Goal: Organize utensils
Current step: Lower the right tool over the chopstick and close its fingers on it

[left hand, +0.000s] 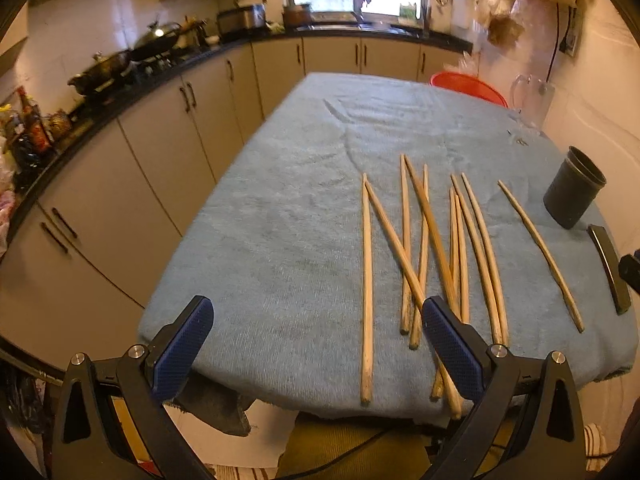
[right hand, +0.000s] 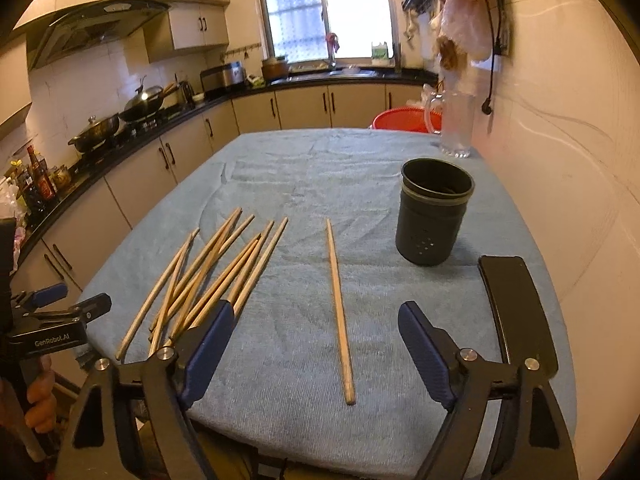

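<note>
Several wooden chopsticks (left hand: 424, 256) lie in a loose pile on the blue cloth; the pile also shows in the right wrist view (right hand: 208, 280). One chopstick (right hand: 339, 308) lies apart to the right (left hand: 540, 252). A dark cup (right hand: 434, 216) stands upright at the right, also in the left wrist view (left hand: 574, 192). My left gripper (left hand: 316, 356) is open and empty at the table's near edge, its right finger over the pile's near ends. My right gripper (right hand: 316, 354) is open and empty, straddling the single chopstick's near end.
A black flat object (right hand: 516, 308) lies by the right edge, near the cup. A clear pitcher (right hand: 456, 124) and a red basin (right hand: 406, 120) are at the far end. Kitchen counters with pans (right hand: 140, 108) run along the left. A wall is close on the right.
</note>
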A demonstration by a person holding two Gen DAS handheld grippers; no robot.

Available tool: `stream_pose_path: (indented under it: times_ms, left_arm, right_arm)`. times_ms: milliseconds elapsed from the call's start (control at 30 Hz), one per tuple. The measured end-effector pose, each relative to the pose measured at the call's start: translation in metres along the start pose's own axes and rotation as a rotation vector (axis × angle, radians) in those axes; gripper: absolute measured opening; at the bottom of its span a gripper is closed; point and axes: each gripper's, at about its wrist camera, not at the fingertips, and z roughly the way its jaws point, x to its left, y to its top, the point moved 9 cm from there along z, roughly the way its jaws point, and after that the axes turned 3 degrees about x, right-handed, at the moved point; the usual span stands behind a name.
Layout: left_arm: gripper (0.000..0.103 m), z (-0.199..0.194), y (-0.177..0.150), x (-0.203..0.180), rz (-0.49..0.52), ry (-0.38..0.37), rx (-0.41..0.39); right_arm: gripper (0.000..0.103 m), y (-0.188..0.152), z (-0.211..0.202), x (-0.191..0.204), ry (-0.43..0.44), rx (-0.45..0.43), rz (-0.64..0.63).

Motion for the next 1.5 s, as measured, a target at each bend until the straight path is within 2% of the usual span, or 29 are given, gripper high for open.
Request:
stream_pose_path:
  times_ms: [133, 267, 333, 400, 533, 600, 633, 833, 1033, 1500]
  left_arm:
    - [0.103, 0.017, 0.011, 0.001, -0.020, -0.096, 0.069]
    - [0.100, 0.029, 0.020, 0.000, -0.043, -0.141, 0.100]
    - [0.096, 0.034, 0.024, -0.003, -0.031, -0.147, 0.112]
    - [0.085, 0.039, 0.028, -0.004, -0.011, -0.147, 0.149]
    - [0.078, 0.052, 0.036, -0.010, 0.026, -0.139, 0.190]
    - [0.067, 0.060, 0.039, -0.014, 0.048, -0.136, 0.216]
    - [0.065, 0.064, 0.040, -0.016, 0.053, -0.140, 0.232]
    - [0.059, 0.086, 0.045, -0.020, 0.058, -0.157, 0.297]
    - [0.047, 0.100, 0.046, -0.022, 0.060, -0.164, 0.335]
    - [0.040, 0.115, 0.054, -0.030, 0.080, -0.175, 0.379]
  right_arm:
    - [0.074, 0.016, 0.011, -0.005, 0.027, 0.056, 0.019]
    - [0.064, 0.028, 0.025, -0.007, 0.038, 0.114, 0.028]
    - [0.055, 0.030, 0.032, -0.005, 0.043, 0.137, 0.020]
    - [0.050, 0.033, 0.039, -0.004, 0.048, 0.159, 0.020]
    - [0.038, 0.038, 0.055, -0.002, 0.052, 0.220, 0.023]
    - [0.032, 0.042, 0.064, -0.001, 0.049, 0.245, 0.020]
    - [0.029, 0.043, 0.069, -0.001, 0.047, 0.261, 0.022]
    - [0.025, 0.047, 0.103, -0.004, 0.027, 0.347, 0.043]
    - [0.025, 0.048, 0.130, -0.007, 0.006, 0.404, 0.039]
    - [0.025, 0.043, 0.166, -0.010, -0.045, 0.475, 0.021]
